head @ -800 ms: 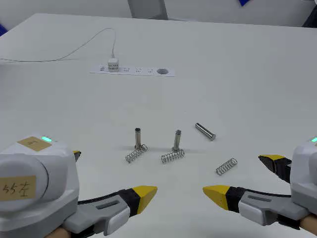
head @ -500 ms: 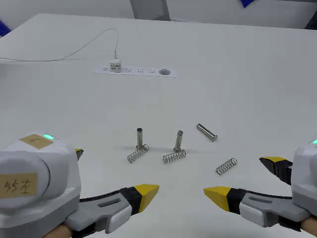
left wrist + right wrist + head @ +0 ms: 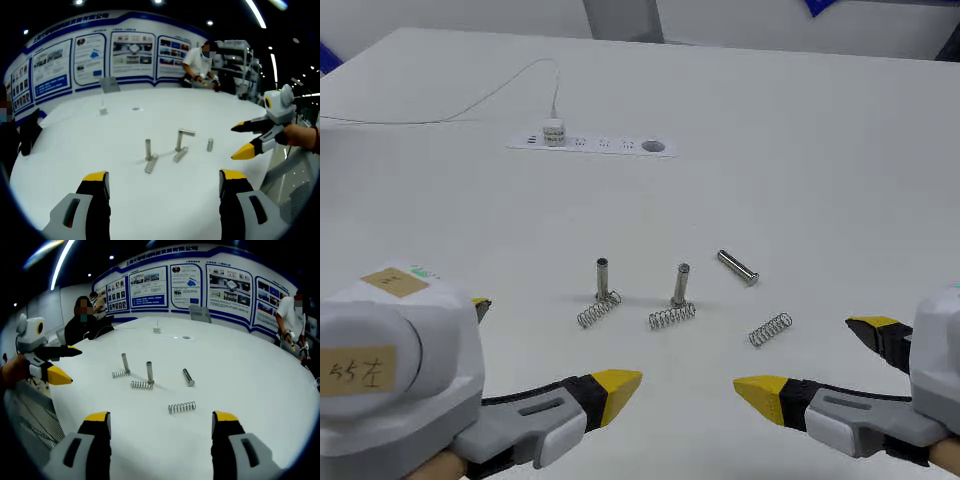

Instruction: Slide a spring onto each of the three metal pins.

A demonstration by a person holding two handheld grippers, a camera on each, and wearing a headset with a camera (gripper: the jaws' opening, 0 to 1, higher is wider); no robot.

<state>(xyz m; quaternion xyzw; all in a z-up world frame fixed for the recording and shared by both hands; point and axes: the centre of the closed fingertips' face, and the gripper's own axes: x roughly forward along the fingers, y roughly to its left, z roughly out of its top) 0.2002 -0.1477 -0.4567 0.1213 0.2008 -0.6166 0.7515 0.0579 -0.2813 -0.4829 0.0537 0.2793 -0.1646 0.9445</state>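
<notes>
Your left gripper (image 3: pixel 548 345) and right gripper (image 3: pixel 815 357): jaws wide, empty, over bench (image 3: pixel 800 160) near edge. Loose spring (image 3: pixel 770 329) lies straight ahead of your right jaws, long axis crosswise; right nearer. Flat pin (image 3: pixel 735 266) just beyond, unsleeved.

1. Left gripper (image 3: pixel 550 343) hovers over the near edge of the table (image 3: pixel 800 150), jaws spread wide with nothing between them.
2. Right gripper (image 3: pixel 810 355) hovers level with it, farther right along that edge, jaws equally wide and empty.
3. Both point their yellow-tipped jaws toward the table's middle.
</notes>
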